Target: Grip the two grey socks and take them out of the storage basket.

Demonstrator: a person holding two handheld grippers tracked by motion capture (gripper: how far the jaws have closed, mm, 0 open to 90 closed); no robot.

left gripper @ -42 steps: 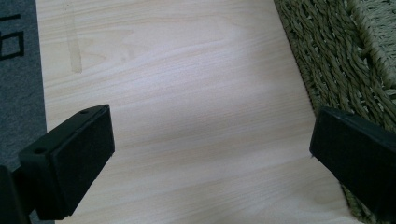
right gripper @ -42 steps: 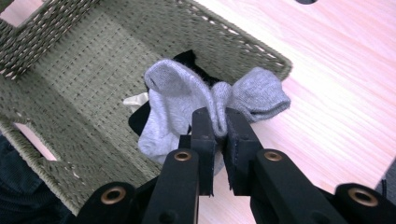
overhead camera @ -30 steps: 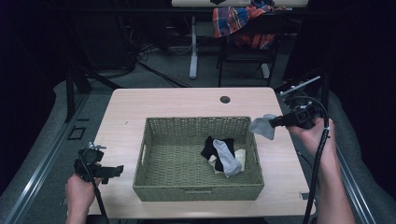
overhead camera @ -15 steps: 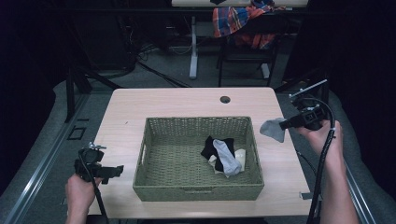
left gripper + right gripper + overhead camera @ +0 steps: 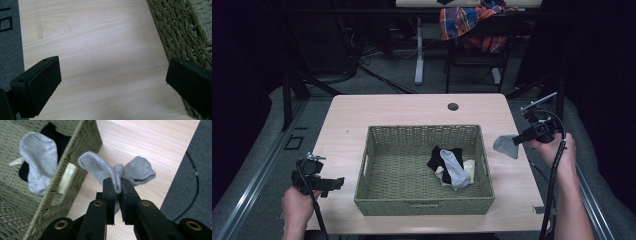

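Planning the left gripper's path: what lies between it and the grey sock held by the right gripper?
In the high view, the woven basket, holding a pile of socks, sits between the left gripper and the grey sock held by the right gripper.

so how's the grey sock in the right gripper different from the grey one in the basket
The held grey sock is pinched at its middle between the shut jaws of the right gripper, bunched so both ends flare out; the grey sock in the basket lies loose and stretched out. The held one hangs outside the basket, above the table; the other rests on a black sock inside. Both look the same light grey.
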